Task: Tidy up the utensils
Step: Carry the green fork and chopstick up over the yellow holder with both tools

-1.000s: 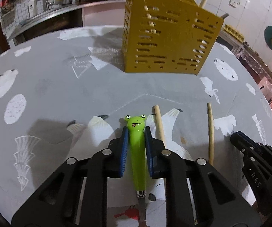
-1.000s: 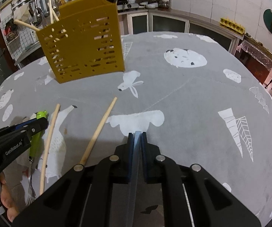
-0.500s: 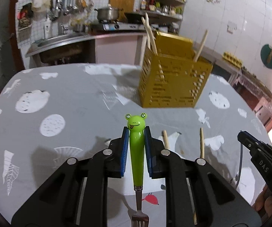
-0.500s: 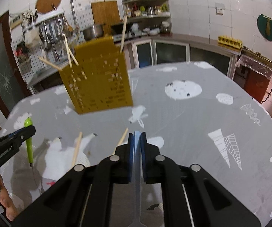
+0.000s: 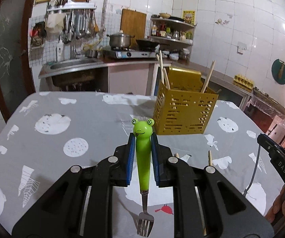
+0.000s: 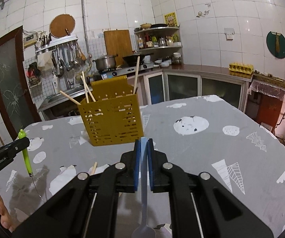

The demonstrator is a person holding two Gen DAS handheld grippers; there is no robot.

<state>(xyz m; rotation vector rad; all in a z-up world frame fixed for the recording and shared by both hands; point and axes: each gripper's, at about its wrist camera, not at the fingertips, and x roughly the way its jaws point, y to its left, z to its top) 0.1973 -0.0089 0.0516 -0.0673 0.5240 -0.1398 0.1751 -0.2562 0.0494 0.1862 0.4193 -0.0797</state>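
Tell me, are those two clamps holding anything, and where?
Left hand-held gripper grips the frog fork by its green handle; right hand-held gripper grips a pale blue spoon by its handle.

green frog-handled fork (image 5: 143, 158) hangs tines-down; pale blue spoon (image 6: 144, 180) bowl-down; yellow caddy (image 5: 184, 111) upright holding chopsticks (image 5: 207, 77).

My left tongs (image 5: 142, 150) are raised off the surface (image 5: 95, 119), clamped on a fork handle (image 5: 143, 158). My right tongs (image 6: 143, 158), level beside them, pinch a spoon handle (image 6: 143, 170), bowl hanging toward me.
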